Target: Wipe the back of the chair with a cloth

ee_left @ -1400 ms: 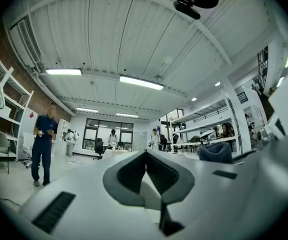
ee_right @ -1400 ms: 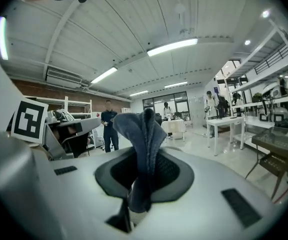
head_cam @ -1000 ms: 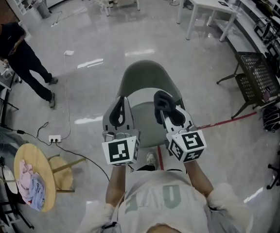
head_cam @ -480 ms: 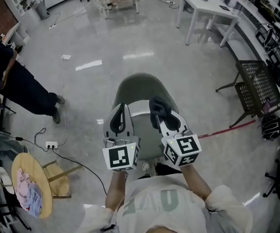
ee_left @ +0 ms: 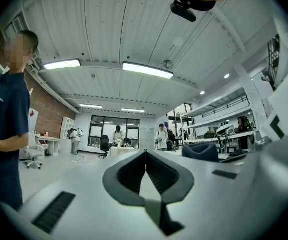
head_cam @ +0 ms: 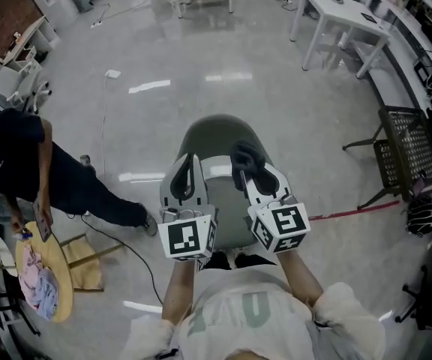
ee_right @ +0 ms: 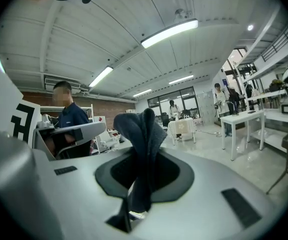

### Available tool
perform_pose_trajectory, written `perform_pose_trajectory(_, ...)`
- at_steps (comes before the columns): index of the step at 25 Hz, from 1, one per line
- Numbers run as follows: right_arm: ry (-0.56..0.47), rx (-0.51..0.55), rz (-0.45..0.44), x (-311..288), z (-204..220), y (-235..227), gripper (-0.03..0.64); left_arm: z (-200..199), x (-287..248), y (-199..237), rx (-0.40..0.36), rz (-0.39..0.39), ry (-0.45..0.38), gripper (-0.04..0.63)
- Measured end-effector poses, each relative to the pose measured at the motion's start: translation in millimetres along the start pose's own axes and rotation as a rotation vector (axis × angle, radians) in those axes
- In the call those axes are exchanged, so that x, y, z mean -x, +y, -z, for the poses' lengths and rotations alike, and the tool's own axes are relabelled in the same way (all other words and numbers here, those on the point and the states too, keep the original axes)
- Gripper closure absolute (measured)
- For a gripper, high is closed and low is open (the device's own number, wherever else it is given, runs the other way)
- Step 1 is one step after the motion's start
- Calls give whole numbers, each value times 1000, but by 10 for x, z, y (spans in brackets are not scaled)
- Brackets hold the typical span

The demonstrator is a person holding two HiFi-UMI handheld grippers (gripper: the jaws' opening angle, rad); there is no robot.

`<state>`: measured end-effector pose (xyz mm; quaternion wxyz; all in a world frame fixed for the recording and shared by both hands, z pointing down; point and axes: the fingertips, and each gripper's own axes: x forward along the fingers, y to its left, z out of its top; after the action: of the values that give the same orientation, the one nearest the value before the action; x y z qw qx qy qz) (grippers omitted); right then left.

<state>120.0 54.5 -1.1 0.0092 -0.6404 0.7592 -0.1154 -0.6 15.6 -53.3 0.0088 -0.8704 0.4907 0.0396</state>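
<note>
A grey-green chair (head_cam: 217, 132) stands right in front of me, its curved back on the far side and its seat below my hands. Over the seat my right gripper (head_cam: 244, 168) is shut on a dark grey cloth (head_cam: 246, 156), which bunches up above the jaws. In the right gripper view the cloth (ee_right: 143, 129) rises upright from between the shut jaws of the right gripper (ee_right: 140, 156). My left gripper (head_cam: 187, 163) hovers beside it, over the seat's left half. The left gripper (ee_left: 145, 156) is shut with nothing in it.
A person in dark clothes (head_cam: 28, 163) stands at the left by a round wooden table (head_cam: 60, 287) with pale cloths on it. A cable (head_cam: 103, 133) trails over the floor. A white table (head_cam: 343, 17), a black mesh chair (head_cam: 400, 145) and a helmet (head_cam: 424, 214) are at the right.
The person at the left has walked closer, to the round table. Both grippers have stayed over the chair seat, the right one still holding the cloth.
</note>
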Motion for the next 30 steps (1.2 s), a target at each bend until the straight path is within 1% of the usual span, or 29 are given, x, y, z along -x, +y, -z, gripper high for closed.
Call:
perform_pose_trajectory(5,4,-5,18,-109,30,26,558,82,-48,149,1,-4,14,580)
perform_pose_trajectory(9,16,-7,29,-301,9,-28,558,109,-206,253,12,-2,17,580)
perform_pose_trajectory(13,28,-25,10,-573,-4,-50,558,169,-410,357,14,2,31,580)
perform_pose_trajectory(16,24,-39,-19,-855,85,4,558,317,-558,523,0,-5,27,580)
perform_pose_trajectory(19,32,-47,-42,-1169,334,96,558,677,-667,774,3,-28,36,580)
perform_pose_trajectory(22,10,-67,-81,-1633,643,145,558,1103,-867,1002,70,-8,15,580)
perform_pose_trajectory(23,-1,-71,-95,-1818,750,147,558,1222,-958,1059,78,2,1,580)
perform_pose_trajectory(25,-11,-72,-117,-2123,993,158,558,1469,-1066,1140,54,9,-12,580)
perform_pose_trajectory(27,0,-80,-132,-2343,1266,169,558,1744,-1093,1201,46,-3,5,580)
perform_pose_trajectory(30,36,-121,-148,-2576,1643,160,558,2139,-1090,1296,65,-34,49,580)
